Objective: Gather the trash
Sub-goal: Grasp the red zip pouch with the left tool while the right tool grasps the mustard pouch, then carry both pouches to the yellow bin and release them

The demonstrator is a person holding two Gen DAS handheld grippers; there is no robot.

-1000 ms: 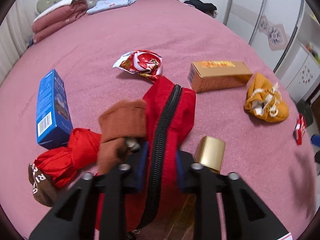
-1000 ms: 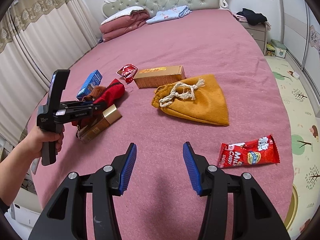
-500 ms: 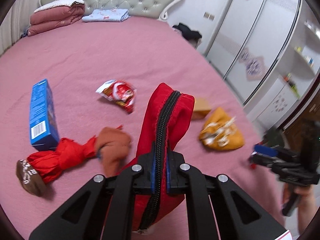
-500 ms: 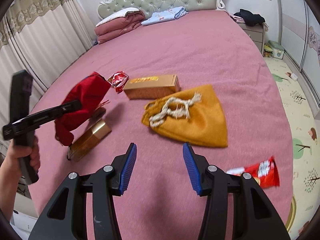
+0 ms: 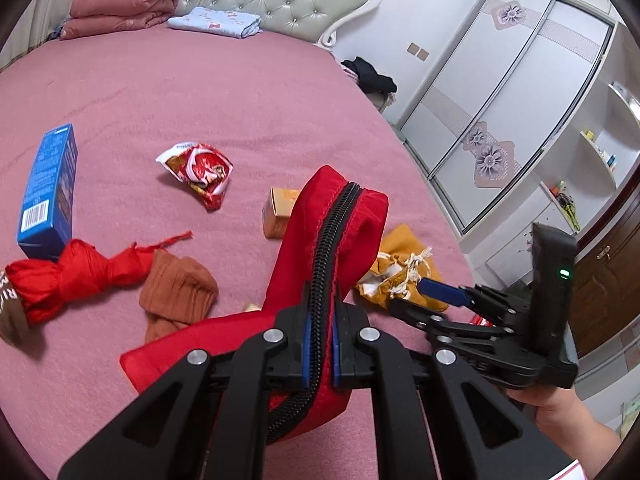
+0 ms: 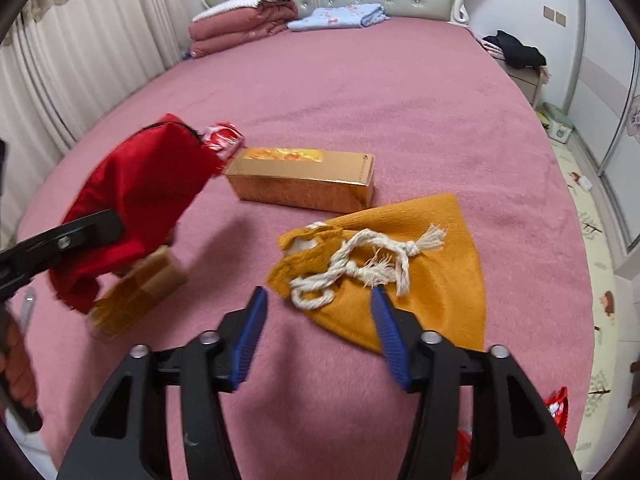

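Note:
My left gripper [image 5: 320,320] is shut on the zip edge of a red zippered bag [image 5: 340,216], which hangs lifted above the pink bed [image 5: 240,92]. In the right wrist view the same bag [image 6: 140,184] hangs at the left over a small gold box [image 6: 136,296]. My right gripper [image 6: 318,296] hovers at the corded mouth of a yellow drawstring pouch [image 6: 432,280]; its jaws are opening and grip nothing. A red snack wrapper [image 5: 198,172], a long gold box [image 6: 304,178] and a blue box [image 5: 48,188] lie on the bed.
A brown sock [image 5: 178,292] and a knotted red cloth [image 5: 72,276] lie at the left. A red candy wrapper [image 6: 558,408] sits near the bed's right edge. Folded blankets [image 6: 240,20] rest by the headboard, wardrobes [image 5: 500,100] stand at the right and curtains [image 6: 80,60] at the left.
My left gripper closed on the red bag and raised it off the bed, uncovering the sock. My right gripper moved up to the yellow pouch and its jaws spread wider.

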